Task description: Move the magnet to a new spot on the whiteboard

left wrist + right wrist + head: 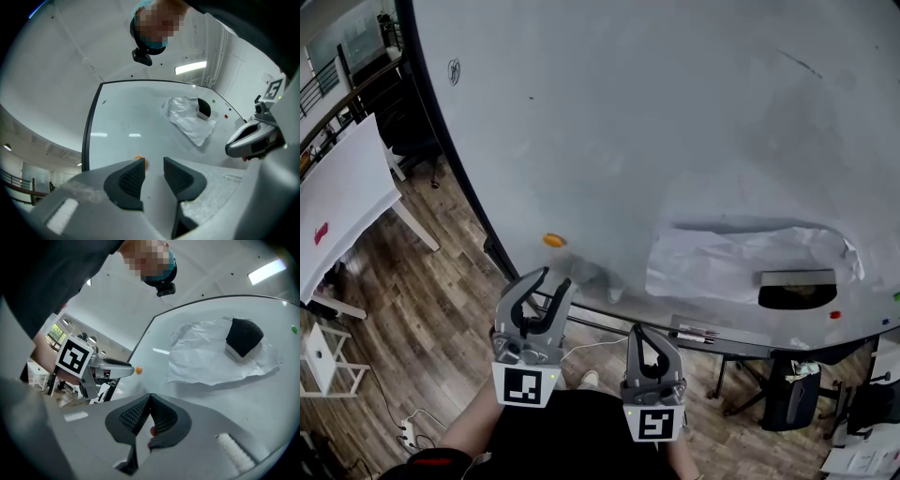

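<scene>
A small orange magnet [554, 240] sticks to the big whiteboard [656, 122], low on its left side. My left gripper [551, 279] is just below the magnet, open, with nothing between its pads. In the left gripper view the magnet [141, 162] peeks out beside the left pad, a little ahead of the left gripper [153, 169]. My right gripper [639, 334] hangs lower and further right, away from the magnet, with its jaws shut and empty. The right gripper view shows its tips [149, 398] meeting, and the magnet [138, 370] beyond them by the left gripper [117, 367].
A crumpled white sheet [741, 262] and a black eraser [797, 289] hang on the board's lower right, with a small red magnet [835, 315] nearby. Markers [698, 335] lie on the board's tray. A white table [342, 202] stands left on the wooden floor, a chair [792, 394] lower right.
</scene>
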Demonstrator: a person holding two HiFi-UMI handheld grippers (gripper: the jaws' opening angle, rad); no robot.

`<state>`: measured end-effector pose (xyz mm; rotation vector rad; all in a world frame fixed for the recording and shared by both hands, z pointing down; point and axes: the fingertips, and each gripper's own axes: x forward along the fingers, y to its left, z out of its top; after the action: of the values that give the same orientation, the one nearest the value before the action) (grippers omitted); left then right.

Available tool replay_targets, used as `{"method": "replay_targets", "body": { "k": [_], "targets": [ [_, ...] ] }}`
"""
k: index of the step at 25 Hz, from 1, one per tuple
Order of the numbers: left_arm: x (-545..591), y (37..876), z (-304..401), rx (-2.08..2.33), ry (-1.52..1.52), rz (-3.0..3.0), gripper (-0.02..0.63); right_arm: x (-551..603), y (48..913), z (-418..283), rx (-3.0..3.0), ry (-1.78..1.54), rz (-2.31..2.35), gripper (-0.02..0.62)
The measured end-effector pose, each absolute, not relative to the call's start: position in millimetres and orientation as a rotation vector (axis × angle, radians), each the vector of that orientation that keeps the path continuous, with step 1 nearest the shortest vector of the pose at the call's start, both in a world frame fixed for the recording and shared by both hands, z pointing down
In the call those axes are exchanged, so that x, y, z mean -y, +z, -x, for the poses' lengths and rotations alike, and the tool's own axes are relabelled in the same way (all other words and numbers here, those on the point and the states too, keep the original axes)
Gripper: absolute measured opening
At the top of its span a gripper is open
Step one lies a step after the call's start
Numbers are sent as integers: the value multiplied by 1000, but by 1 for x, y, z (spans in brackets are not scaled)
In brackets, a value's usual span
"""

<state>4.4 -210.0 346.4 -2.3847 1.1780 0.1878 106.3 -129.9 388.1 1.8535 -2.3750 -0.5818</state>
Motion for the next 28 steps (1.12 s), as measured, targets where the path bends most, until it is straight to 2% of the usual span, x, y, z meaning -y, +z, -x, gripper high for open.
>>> {"method": "replay_targets", "body": {
  "k": [6, 13, 28],
  "targets": [
    [187, 358, -9, -1168, 156, 2403, 95, 120, 389, -106, 2418, -597, -1791, 3],
    [168, 362, -14, -1191, 158, 2417, 11, 109, 390, -114, 2454, -604, -1755, 3],
    [139, 381, -36, -1180, 120, 2454, 3, 107, 384, -148, 2564, -537, -1670, 3]
  ]
}}
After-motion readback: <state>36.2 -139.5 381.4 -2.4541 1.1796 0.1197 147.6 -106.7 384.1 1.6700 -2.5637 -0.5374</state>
